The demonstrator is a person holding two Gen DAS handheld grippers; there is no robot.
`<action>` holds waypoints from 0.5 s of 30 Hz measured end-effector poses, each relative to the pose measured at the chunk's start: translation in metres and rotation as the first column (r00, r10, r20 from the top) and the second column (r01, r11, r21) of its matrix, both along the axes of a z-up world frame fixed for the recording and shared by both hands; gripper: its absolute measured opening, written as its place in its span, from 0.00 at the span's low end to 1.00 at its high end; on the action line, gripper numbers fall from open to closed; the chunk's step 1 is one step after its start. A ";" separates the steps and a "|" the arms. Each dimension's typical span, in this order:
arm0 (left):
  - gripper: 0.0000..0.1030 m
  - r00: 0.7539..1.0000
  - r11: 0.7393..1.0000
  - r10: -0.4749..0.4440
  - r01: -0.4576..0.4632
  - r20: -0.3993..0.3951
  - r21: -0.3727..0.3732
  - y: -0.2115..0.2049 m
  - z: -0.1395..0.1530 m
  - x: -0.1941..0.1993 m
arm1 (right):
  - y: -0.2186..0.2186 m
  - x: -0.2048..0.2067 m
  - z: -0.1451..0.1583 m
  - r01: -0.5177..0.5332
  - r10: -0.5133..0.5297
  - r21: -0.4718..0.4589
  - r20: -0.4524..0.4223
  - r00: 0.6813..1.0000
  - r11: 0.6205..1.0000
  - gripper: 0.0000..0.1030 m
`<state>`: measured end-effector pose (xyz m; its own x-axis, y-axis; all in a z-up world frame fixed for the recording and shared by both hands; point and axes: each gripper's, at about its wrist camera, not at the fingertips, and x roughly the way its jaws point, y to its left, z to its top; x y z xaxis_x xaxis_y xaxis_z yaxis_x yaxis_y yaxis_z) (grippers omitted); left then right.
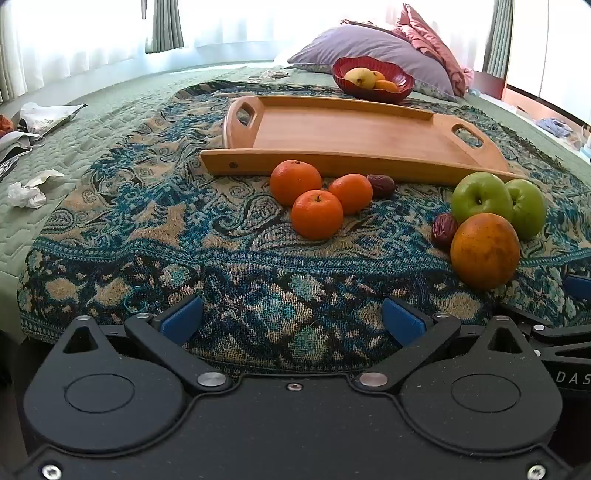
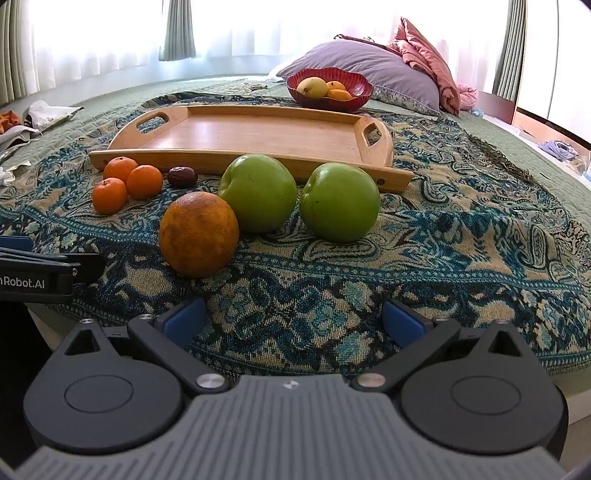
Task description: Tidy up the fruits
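wooden tray [image 2: 258, 129] behind fruit, red bowl [image 2: 330, 88] beyond

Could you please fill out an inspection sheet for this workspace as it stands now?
Surface: patterned throw over a green quilt.
Job's things: wooden tray bare; three mandarins, two green apples, large orange, two dates on the throw; red bowl holds fruit.
Clutter: wrappers, crumpled paper at left.
Grippers: left gripper, right gripper open, empty.
Cables: thin white cord near the pillow.
Surroundings: curtains.
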<state>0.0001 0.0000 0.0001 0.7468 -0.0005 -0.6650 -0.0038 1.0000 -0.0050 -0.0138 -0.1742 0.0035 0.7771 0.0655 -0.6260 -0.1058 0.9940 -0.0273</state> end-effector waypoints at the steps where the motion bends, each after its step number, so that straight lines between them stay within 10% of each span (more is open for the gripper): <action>1: 1.00 1.000 1.000 0.000 0.000 0.008 -0.002 0.000 0.000 0.000 | 0.000 0.000 0.000 0.000 0.000 0.000 0.001 1.000 1.000 1.00; 15: 1.00 1.000 1.000 0.000 0.000 0.003 -0.001 0.000 0.000 0.000 | 0.000 0.000 0.000 0.000 0.000 0.001 0.001 1.000 1.000 1.00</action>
